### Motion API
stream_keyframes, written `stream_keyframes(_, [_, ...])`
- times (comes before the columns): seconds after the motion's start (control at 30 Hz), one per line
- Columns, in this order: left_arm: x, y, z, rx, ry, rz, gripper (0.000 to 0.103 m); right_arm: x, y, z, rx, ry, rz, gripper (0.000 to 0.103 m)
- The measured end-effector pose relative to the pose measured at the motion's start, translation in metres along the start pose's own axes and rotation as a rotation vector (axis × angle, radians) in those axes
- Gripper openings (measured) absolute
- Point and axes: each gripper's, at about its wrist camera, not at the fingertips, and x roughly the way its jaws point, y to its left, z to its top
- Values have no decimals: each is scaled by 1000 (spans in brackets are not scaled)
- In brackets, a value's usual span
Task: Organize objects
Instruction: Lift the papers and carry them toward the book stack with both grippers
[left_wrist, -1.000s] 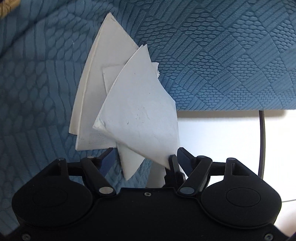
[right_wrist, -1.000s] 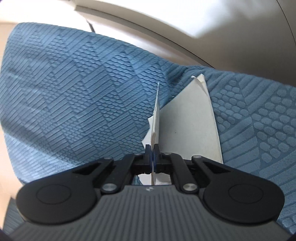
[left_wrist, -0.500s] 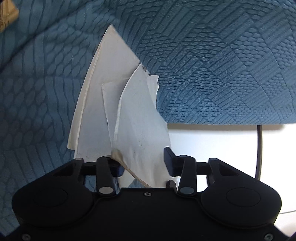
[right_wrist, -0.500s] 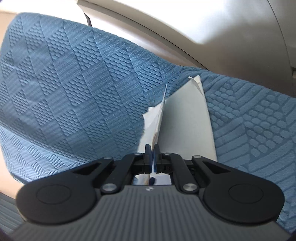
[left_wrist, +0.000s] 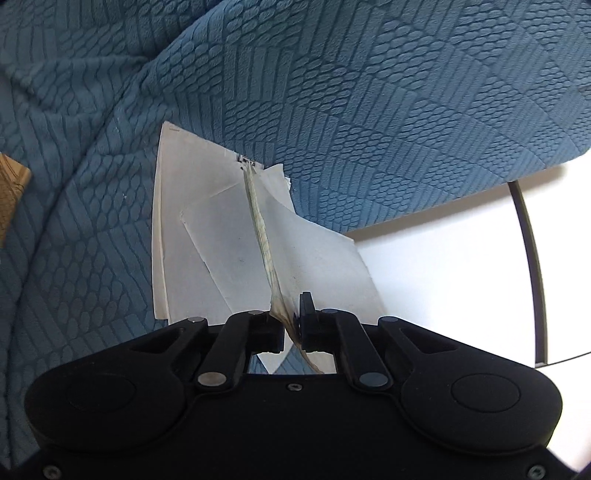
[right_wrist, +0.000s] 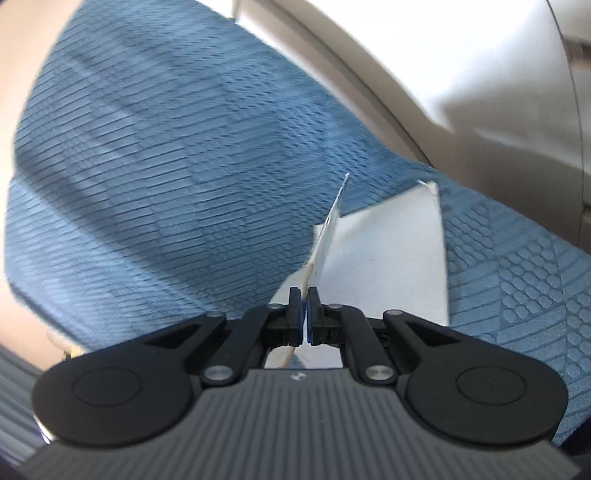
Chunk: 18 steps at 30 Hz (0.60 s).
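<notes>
Both wrist views close over shared papers (left_wrist: 229, 236).

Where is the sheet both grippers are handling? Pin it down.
The paper sheet stands edge-on between the left gripper fingers, above loose white papers on the blue textured blanket; the right gripper pinches it too.

A: Taking the paper stack (left_wrist: 192, 236) as our marker, where does everything sit?

B: It lies on the textured cover (left_wrist: 369, 92). One sheet (left_wrist: 264, 236) stands edge-on above the stack, between the left gripper (left_wrist: 291, 325) fingers.

A: And to the right?

B: The cover's edge, then a bare surface (left_wrist: 443, 266) with a cable (left_wrist: 532, 266) beyond it.

A: The other camera?

B: The right gripper (right_wrist: 304, 317) pinches that sheet (right_wrist: 325, 240), stack (right_wrist: 391, 258) just right of it.
</notes>
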Motion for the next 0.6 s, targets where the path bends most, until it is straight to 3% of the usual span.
stream_keyframes(0.13, [-28, -9, -2, 35, -11, 5, 6, -13, 24, -8, -73, 2, 5, 5])
stream_keyframes(0.53, [-132, -24, -6, 87, -77, 8, 7, -43, 81, -26, -122, 61, 109, 5])
stream_keyframes(0.6, [-148, -29, -7, 110, -84, 40, 7, -49, 97, -32, -158, 65, 120, 5])
